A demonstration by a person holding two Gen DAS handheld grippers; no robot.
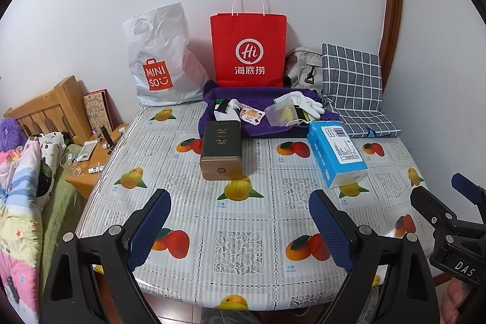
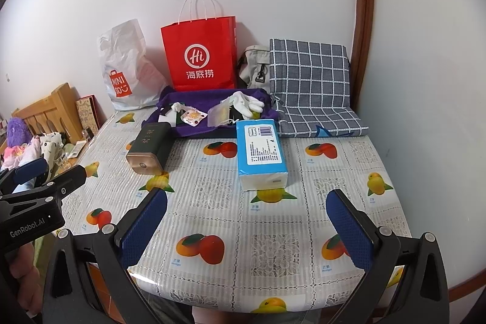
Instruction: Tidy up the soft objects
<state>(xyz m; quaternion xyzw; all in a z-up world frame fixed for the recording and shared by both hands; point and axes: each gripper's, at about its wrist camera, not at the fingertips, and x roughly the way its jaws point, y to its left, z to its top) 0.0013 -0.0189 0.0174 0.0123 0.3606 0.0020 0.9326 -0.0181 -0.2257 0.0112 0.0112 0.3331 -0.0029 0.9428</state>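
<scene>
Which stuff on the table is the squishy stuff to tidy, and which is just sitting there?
For the job: purple cloth, white glove, tissue pack, checked cushion.

Just lying about: dark tin, red paper bag, white plastic bag. Both grippers, left and right, are open and empty.

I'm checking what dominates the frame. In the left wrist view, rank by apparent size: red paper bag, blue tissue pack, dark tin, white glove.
Largest to smallest as they look:
1. red paper bag
2. blue tissue pack and dark tin: about alike, not ranked
3. white glove
The bag stands farthest back, so nearness doesn't inflate it.
</scene>
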